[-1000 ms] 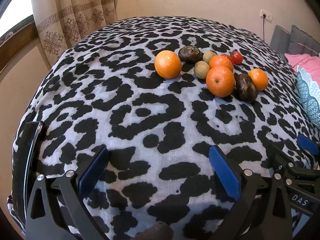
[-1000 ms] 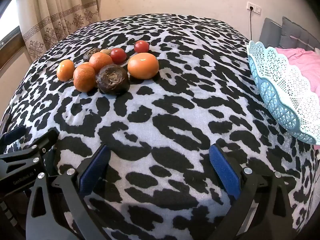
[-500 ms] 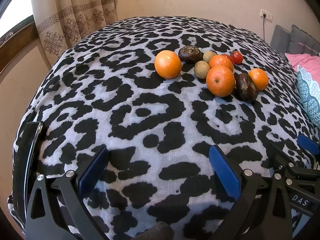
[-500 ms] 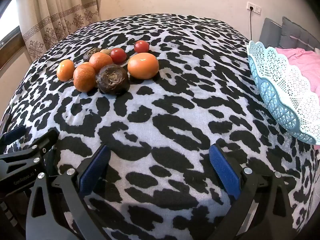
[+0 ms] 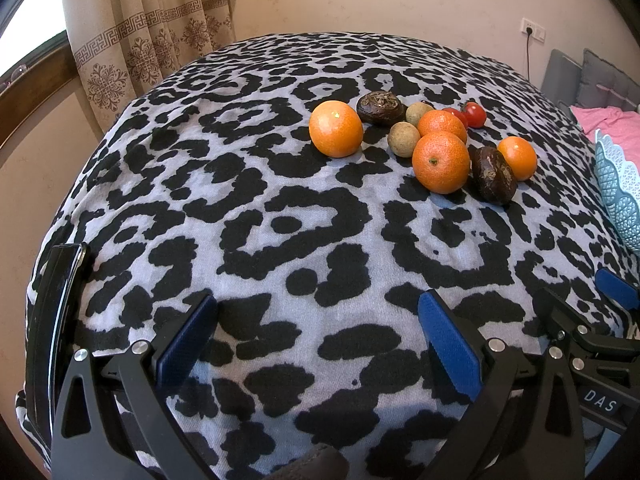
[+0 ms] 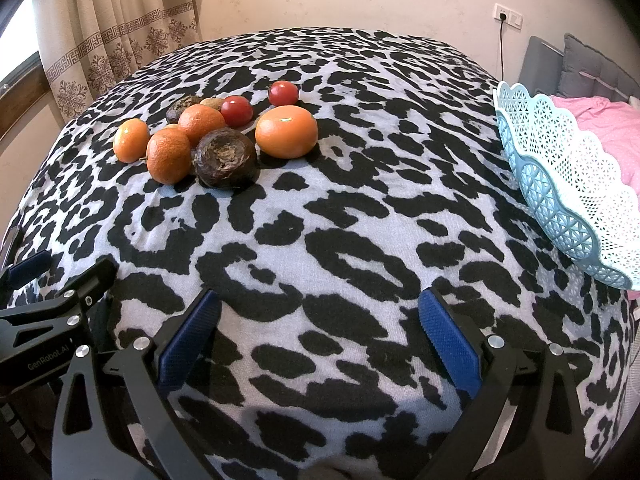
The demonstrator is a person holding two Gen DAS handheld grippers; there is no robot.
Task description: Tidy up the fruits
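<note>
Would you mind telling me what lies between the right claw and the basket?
Nothing but bare leopard-print cloth. In the right wrist view, the right claw is open and the basket sits to its right, with no fruit between.

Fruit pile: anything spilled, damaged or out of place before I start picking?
Nothing spilled. The fruit sits loose on the patterned cloth, none in the blue basket. Two dark fruits look wrinkled and rough-topped; whether that is damage, I cannot tell.
</note>
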